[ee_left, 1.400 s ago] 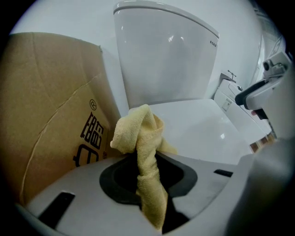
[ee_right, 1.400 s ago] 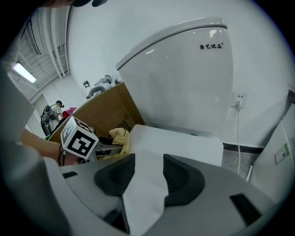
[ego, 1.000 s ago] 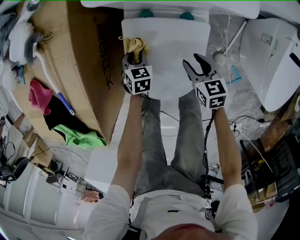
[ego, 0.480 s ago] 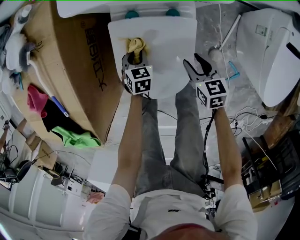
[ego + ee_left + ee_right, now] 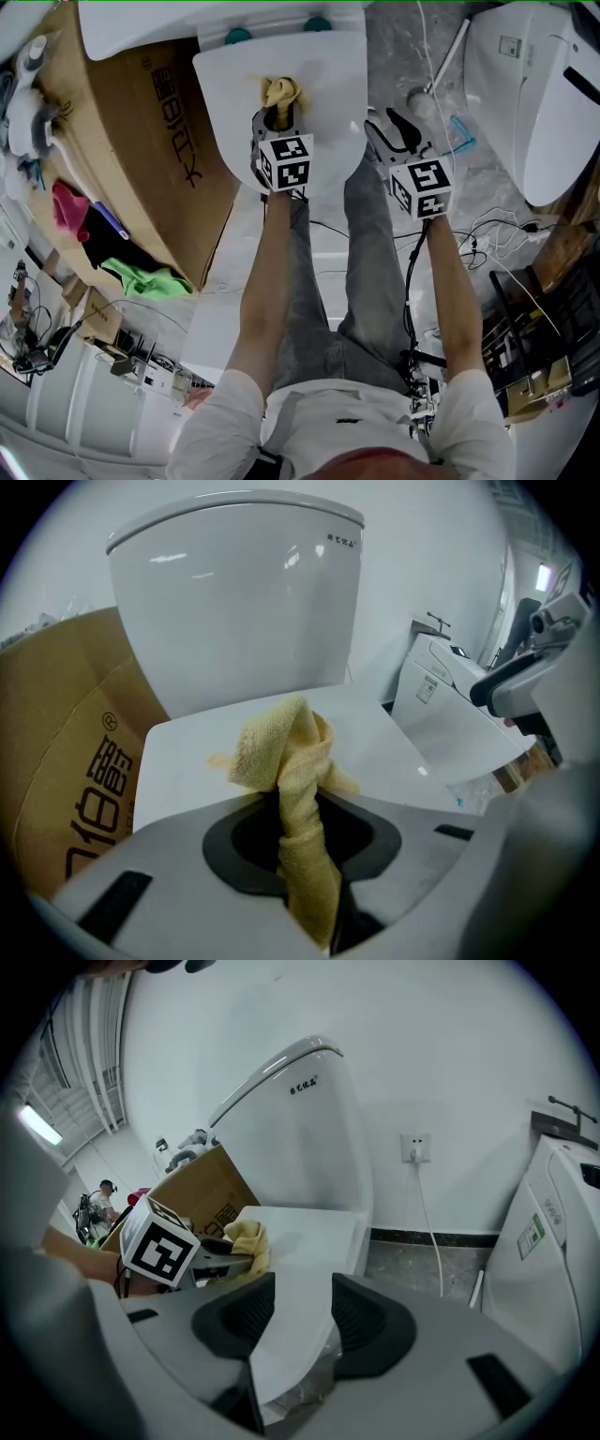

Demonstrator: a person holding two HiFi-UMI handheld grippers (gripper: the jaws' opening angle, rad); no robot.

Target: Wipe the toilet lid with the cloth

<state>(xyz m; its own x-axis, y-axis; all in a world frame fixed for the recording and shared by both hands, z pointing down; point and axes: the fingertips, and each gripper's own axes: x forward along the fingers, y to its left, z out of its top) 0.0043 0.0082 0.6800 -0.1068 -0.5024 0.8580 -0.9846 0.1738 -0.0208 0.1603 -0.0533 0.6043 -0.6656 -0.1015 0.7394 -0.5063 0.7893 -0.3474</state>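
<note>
The white toilet lid (image 5: 234,103) is closed, with the tank (image 5: 234,592) behind it. My left gripper (image 5: 278,114) is shut on a yellow cloth (image 5: 279,91), whose bunched end rests on the middle of the lid. In the left gripper view the cloth (image 5: 292,761) runs up between the jaws of the left gripper (image 5: 305,841) onto the lid (image 5: 178,761). My right gripper (image 5: 392,131) is open at the lid's right front edge. In the right gripper view the lid's edge (image 5: 300,1269) lies between the jaws of the right gripper (image 5: 302,1321), which hold nothing.
A big cardboard box (image 5: 159,141) stands to the left of the toilet, with pink and green cloths (image 5: 141,277) beyond it. A second white toilet unit (image 5: 534,94) and a toilet brush (image 5: 441,84) are on the right. Cables (image 5: 487,234) lie on the floor.
Both grippers have shifted right relative to the lid. The cloth went from the lid's left part to its middle, and the right gripper now sits at the lid's right edge.
</note>
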